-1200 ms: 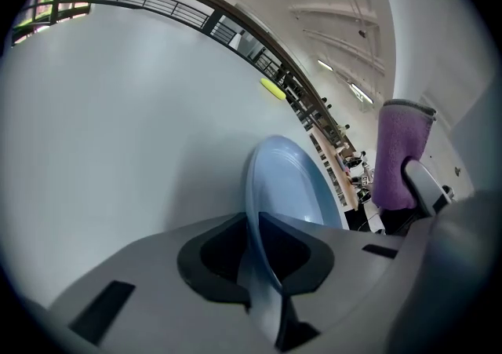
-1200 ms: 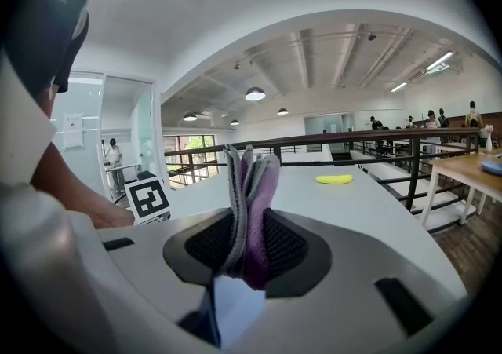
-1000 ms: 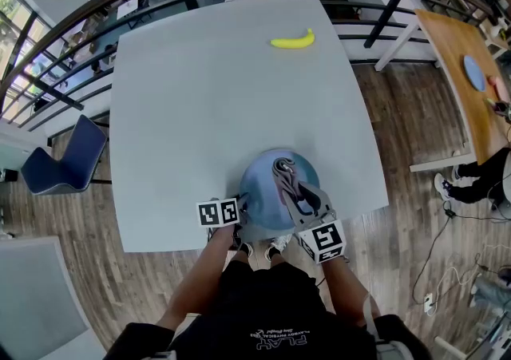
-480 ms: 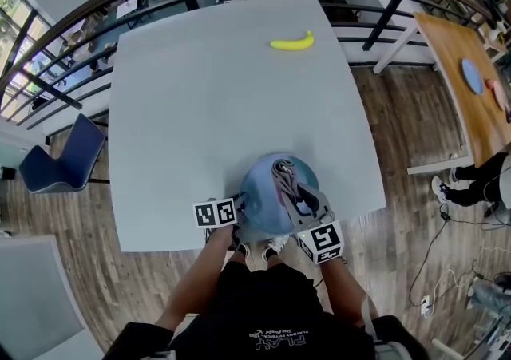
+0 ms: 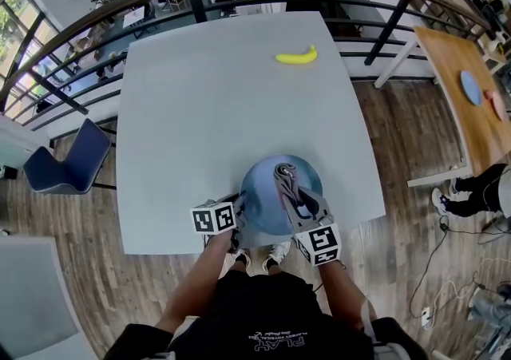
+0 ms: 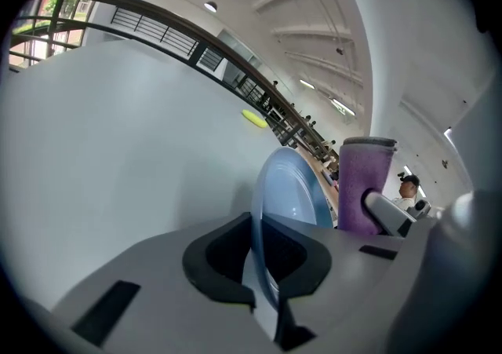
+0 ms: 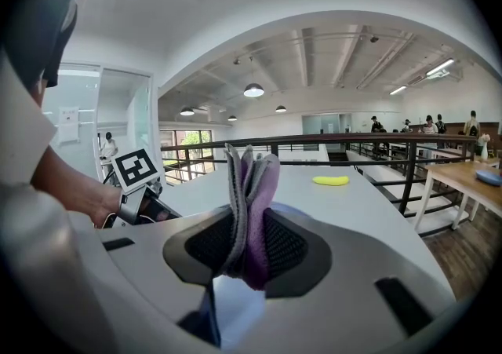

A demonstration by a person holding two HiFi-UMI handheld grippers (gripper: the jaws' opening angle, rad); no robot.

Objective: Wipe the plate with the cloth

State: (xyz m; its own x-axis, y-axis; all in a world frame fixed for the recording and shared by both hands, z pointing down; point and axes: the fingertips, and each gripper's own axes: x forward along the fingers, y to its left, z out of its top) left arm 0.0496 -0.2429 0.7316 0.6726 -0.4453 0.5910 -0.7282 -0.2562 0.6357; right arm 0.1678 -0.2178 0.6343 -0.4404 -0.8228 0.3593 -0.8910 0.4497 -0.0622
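Steadying the blue plate at the table's near edge, its jaws just closed on the left rim, the left gripper should hold firm while the right gripper rubs its clamped cloth evenly.

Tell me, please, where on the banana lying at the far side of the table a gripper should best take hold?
Grip the banana at its thick middle, coming down from above with the jaws across its narrow width. It lies flat on the table with its length running left to right in the head view; the tapered ends would probably slip.
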